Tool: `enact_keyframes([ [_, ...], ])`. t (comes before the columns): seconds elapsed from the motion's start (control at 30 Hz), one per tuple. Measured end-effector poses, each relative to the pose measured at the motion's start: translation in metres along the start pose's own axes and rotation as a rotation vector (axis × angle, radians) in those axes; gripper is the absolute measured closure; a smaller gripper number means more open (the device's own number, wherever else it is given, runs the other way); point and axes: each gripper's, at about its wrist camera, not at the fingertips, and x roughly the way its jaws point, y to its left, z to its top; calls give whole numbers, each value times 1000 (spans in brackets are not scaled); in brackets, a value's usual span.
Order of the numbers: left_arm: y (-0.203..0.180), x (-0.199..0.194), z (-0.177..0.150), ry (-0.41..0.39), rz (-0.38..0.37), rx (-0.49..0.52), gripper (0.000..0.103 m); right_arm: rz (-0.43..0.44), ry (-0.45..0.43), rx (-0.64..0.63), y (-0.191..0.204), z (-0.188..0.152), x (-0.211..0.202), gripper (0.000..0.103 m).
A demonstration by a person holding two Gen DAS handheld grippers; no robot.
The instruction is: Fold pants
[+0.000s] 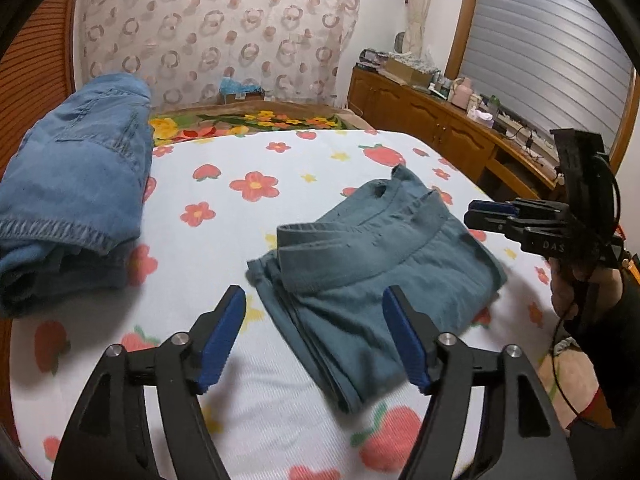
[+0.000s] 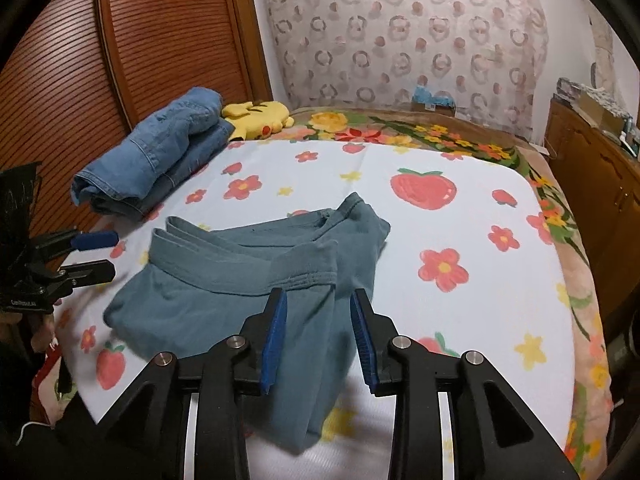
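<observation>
Teal pants (image 1: 360, 272) (image 2: 224, 292) lie folded into a compact bundle on the white strawberry-print sheet (image 1: 248, 208) (image 2: 460, 320), waistband on top. My left gripper (image 1: 314, 320) hovers at the bundle's near left edge. Its blue pads (image 1: 224, 336) stand wide apart and hold nothing. In the right wrist view it shows at the far left (image 2: 94, 256). My right gripper (image 2: 319, 308) is above the bundle's near right corner, open, its pads clear of the cloth. From the left wrist view it appears at the right edge (image 1: 488, 212), held in a hand.
A stack of folded blue denim jeans (image 1: 76, 184) (image 2: 160, 152) sits at the bed's far left. A yellow plush toy (image 2: 256, 114) lies behind it. A louvred wooden door (image 2: 100, 60) borders the left side. A cluttered wooden cabinet (image 1: 432, 116) runs along the right.
</observation>
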Motion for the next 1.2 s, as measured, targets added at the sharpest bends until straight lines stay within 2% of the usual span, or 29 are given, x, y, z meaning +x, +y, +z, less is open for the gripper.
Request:
enact_keyframes([
  [0.1,2,8,5,-2,8,-2,31,-2,12,-11,-2,6,9,69],
  [0.2,8,16,9,10,-6,-47,33,4,17,-15,-5,10,15,69],
  [0.37,11,26,13,15,11,-46,46,30,18,-6,-8,16,22,69],
  [0.57,9,42,12,51,0,-15,64,38,27,-20,-6,21,32,69],
  [0.7,10,47,12,62,-14,-19,71,45,31,-17,-7,21,34,69],
  [0.73,10,47,12,60,-14,-18,75,50,31,-16,-8,22,34,69],
  [0.77,8,45,12,55,-11,-12,78,56,31,-18,-8,21,34,73],
  [0.8,7,43,12,49,-8,-5,80,67,26,-23,-8,21,33,89],
  [0.97,-1,25,16,-8,-8,24,91,82,-22,-36,-5,22,21,94],
  [1.2,-1,16,35,-71,12,8,92,38,-109,-46,-1,34,4,94],
])
